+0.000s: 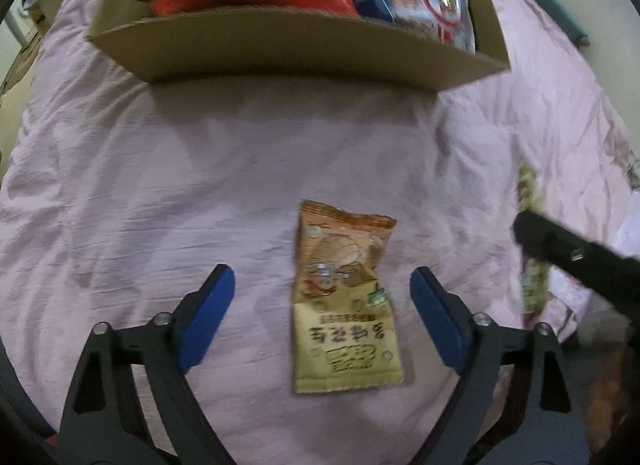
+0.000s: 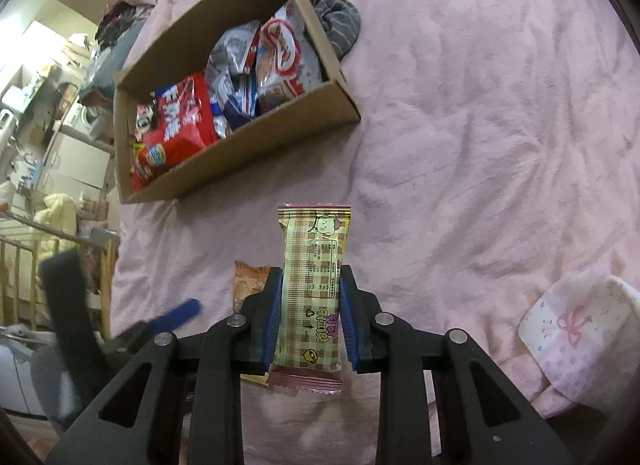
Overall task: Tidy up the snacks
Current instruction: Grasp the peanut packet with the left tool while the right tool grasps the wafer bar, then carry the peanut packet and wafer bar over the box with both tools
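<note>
The cardboard box (image 2: 240,153), already holding several snack bags, sits on the pink bed (image 2: 480,145) as the collecting place. The right gripper (image 2: 308,321) has its jaws clamped on a checkered wafer packet (image 2: 312,265), lifted clear of the bed. The left gripper (image 1: 322,313) hangs with jaws wide, straddling the orange snack packet (image 1: 344,305) lying flat, not touching it.

Left gripper (image 1: 322,285) spread above orange snack packet (image 1: 345,301) on pink bedcover (image 1: 160,185).

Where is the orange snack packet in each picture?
Left wrist view: the orange snack packet lies flat on the pink bedcover, low in the middle, between the open blue fingers.
Right wrist view: only its top corner peeks out, lower middle, behind the left finger.
Shared landmark: the cardboard box of snacks.
</note>
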`<action>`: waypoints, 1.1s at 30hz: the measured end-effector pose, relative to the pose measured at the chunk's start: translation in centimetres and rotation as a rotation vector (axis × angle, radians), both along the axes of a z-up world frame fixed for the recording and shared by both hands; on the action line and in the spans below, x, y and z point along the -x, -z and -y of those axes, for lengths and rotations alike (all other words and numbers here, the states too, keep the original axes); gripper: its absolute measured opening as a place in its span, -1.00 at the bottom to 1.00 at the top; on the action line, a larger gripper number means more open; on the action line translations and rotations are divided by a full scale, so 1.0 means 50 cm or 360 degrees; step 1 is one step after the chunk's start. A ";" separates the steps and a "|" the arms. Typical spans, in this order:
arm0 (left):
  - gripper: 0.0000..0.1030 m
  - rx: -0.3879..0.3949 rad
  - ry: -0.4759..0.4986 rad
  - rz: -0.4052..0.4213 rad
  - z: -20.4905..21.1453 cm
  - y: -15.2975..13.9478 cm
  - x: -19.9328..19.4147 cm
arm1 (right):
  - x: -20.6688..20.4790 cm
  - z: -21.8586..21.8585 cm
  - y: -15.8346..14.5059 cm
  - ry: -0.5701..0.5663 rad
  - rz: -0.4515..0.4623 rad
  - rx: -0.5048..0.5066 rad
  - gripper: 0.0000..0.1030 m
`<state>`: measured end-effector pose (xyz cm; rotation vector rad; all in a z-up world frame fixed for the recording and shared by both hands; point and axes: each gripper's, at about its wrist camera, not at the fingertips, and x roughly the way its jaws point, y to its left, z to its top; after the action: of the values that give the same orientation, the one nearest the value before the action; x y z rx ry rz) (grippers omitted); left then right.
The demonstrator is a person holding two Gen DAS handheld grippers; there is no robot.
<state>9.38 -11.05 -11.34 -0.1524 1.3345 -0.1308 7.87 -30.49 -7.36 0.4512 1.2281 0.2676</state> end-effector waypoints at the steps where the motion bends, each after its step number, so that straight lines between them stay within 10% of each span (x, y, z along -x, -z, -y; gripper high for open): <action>1: 0.60 -0.0011 0.0001 0.0003 0.004 0.003 -0.002 | -0.001 0.008 -0.005 0.0008 0.0008 -0.0016 -0.46; 9: -0.16 -0.0108 0.0030 -0.0034 0.040 0.034 -0.019 | -0.006 -0.015 -0.008 0.0027 0.0027 -0.0082 -0.46; 16: -0.41 -0.0195 0.0101 -0.0001 0.068 0.028 -0.008 | -0.009 -0.026 -0.020 -0.0001 0.0060 -0.0100 -0.46; 33: -0.44 -0.0191 -0.0015 0.0228 -0.014 -0.094 0.007 | -0.023 -0.080 -0.044 -0.0060 0.0147 -0.0082 -0.46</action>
<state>9.05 -10.33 -6.64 -0.0470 1.1949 -0.0526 9.00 -26.49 -5.14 0.4558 1.1425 0.3491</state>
